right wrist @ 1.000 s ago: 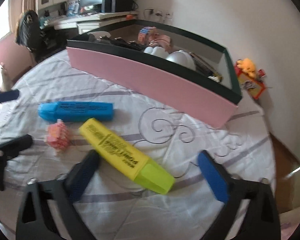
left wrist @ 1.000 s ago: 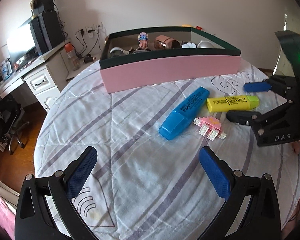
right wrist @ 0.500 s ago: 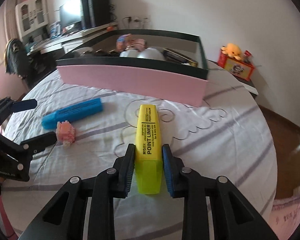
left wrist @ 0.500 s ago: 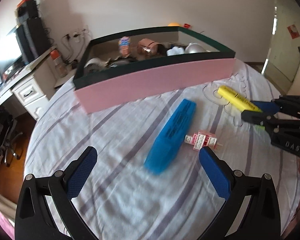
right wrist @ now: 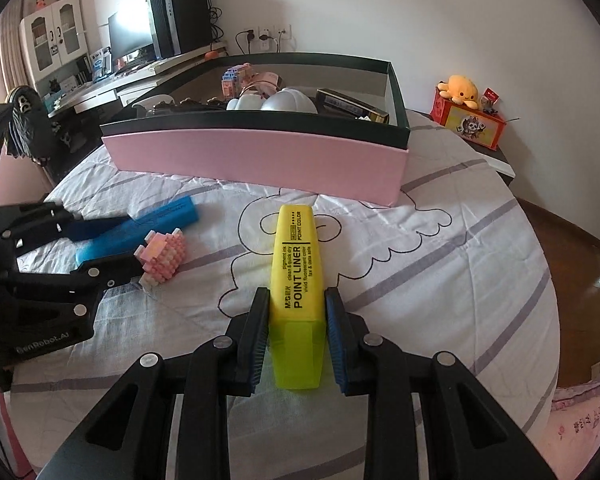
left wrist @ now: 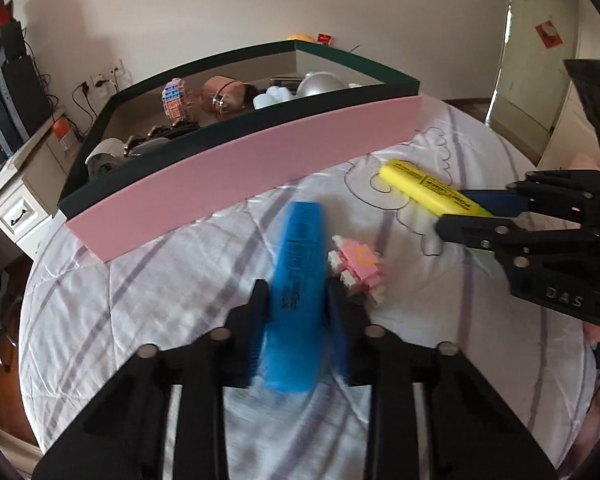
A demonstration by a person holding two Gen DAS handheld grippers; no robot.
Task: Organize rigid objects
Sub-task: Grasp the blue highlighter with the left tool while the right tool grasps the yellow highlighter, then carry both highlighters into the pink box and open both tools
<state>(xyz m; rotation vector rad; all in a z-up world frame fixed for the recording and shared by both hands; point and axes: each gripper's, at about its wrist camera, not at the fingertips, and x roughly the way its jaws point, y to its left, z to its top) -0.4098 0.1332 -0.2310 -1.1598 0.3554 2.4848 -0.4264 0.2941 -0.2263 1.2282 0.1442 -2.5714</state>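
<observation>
Highlighters in both grippers. Left gripper [left wrist: 298,320] clamped on the blue highlighter [left wrist: 298,280], pads pressed against both of its long sides at the near end; the marker's far end points toward the pink-fronted box [left wrist: 260,160]. Blue marker looks motion-blurred in the left wrist view. In the right wrist view the same marker [right wrist: 148,228] sits at the left between the other gripper's fingers [right wrist: 96,228].

Right gripper [right wrist: 296,328] closed on the yellow highlighter [right wrist: 298,264], gripping it about where the yellow body meets the translucent green cap; body runs straight away from the camera toward the box [right wrist: 260,156]. Label reads "POINT LINER". Whether either marker rests on the cloth or is raised off it cannot be told.

Pink brick toy [left wrist: 358,266] lies on the striped bedspread [left wrist: 140,300], just right of the blue marker and close to the left gripper's right finger; contact not clear. From the right wrist [right wrist: 162,258] it sits close against that finger's tip.

Box stands at the far side of the bed, dark green rim, open top, holding a small block figure [left wrist: 174,100], a brown cylindrical item [left wrist: 226,94], white rounded pieces [right wrist: 270,102] and a flat dark box [right wrist: 352,106].
</observation>
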